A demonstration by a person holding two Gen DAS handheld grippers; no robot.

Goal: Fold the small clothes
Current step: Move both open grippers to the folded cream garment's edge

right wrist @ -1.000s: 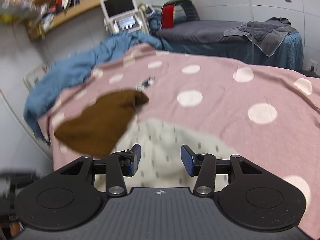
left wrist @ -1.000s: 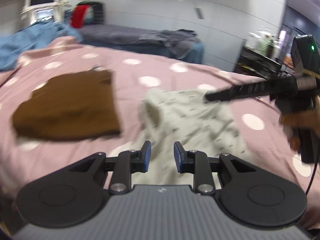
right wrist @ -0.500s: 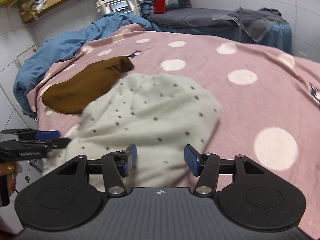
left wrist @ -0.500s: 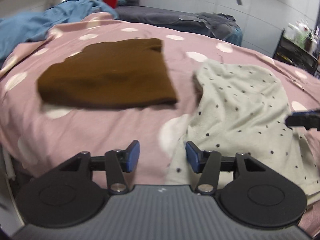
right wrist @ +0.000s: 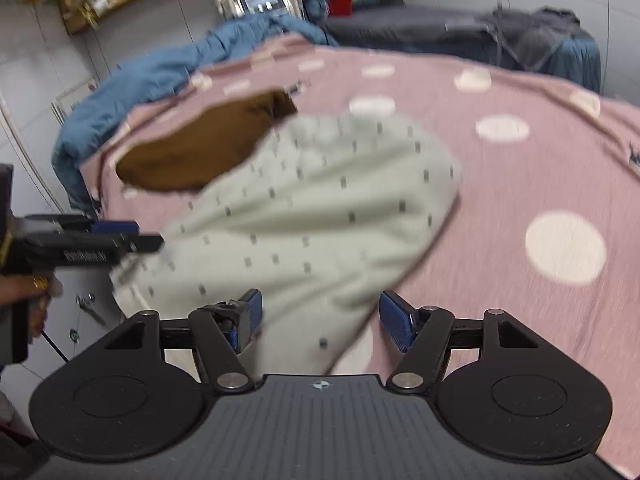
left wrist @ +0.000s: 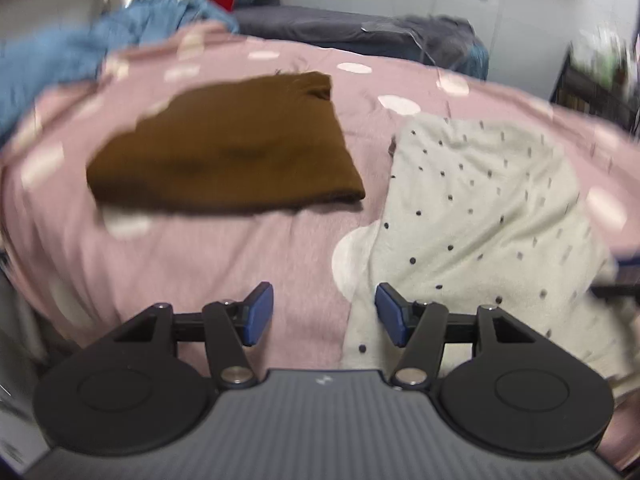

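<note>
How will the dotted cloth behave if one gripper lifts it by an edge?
The dotted cloth will likely hang limp: it lies soft and rumpled on the bedspread and droops over the bed edge. It looks thin, so probably light. With both grippers open, it may slide on the bedspread if only pushed.

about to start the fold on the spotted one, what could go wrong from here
The pale grey spotted garment hangs over the near edge of the pink dotted bedspread, so a tug could slide it off. The folded brown garment lies close beside it and could get dragged. Both views are blurred, so the open left gripper may miss the hem.
</note>
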